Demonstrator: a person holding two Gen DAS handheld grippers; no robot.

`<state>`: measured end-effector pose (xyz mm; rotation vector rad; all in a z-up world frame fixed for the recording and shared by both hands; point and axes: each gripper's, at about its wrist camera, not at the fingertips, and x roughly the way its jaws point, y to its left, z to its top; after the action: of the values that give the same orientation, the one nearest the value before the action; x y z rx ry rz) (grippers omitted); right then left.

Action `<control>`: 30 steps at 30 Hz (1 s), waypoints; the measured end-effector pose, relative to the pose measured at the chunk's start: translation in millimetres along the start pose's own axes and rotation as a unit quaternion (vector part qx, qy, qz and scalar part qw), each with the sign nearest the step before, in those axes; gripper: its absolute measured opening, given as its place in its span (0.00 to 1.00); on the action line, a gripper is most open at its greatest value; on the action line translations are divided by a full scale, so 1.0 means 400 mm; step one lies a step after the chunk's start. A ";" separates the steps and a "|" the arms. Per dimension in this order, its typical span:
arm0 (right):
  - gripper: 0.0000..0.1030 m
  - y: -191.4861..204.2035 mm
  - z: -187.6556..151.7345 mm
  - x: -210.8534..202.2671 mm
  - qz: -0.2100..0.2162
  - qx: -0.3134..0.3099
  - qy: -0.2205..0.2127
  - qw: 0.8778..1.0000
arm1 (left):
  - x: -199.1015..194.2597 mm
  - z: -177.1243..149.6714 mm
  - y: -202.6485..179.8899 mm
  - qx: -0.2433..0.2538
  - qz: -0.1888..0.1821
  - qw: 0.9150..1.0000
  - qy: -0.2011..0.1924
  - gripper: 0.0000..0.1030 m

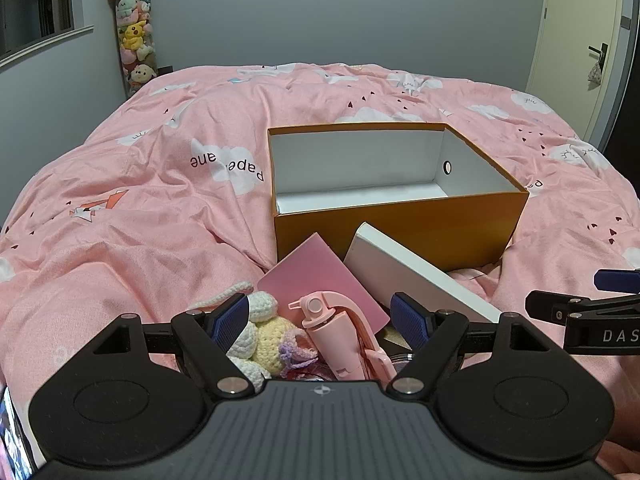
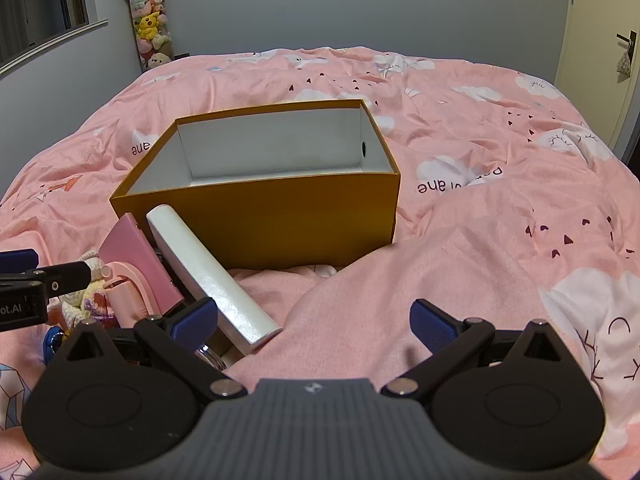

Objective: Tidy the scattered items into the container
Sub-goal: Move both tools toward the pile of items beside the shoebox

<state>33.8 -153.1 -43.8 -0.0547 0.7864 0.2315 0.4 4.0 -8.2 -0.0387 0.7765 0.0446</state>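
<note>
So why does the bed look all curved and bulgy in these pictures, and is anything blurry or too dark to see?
Left wrist view: the fisheye lens bows the pink bed and darkens the frame's corners; the orange box stays sharp under soft, even light. Right wrist view: same bulging, with a faint sheen on the white box; the small items at the left edge are crowded and hard to tell apart.

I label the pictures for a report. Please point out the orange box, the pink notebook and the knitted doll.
orange box (image 2: pixel 280 216), right wrist view, on its front wall.
pink notebook (image 1: pixel 320 276), left wrist view, on its cover.
knitted doll (image 1: pixel 272 340), left wrist view, on its yellow body.
</note>
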 end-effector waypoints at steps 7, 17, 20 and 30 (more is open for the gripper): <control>1.00 -0.001 -0.001 0.003 0.002 0.001 0.000 1.000 | -0.001 -0.001 0.001 -0.001 0.001 1.000 0.000 0.89; 1.00 0.002 0.012 0.003 0.004 -0.007 -0.004 1.000 | 0.001 -0.004 0.005 -0.003 0.001 1.000 0.001 0.89; 1.00 0.004 0.013 0.005 0.005 -0.010 -0.003 1.000 | 0.003 -0.010 0.010 -0.005 0.001 1.000 0.003 0.89; 1.00 0.000 0.019 0.007 0.015 -0.012 -0.013 1.000 | 0.011 0.004 0.021 -0.020 -0.003 1.000 0.012 0.89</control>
<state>41.1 -151.5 -40.4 -0.0629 0.7590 0.2694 4.1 12.4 -10.4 -0.0789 0.7990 0.0532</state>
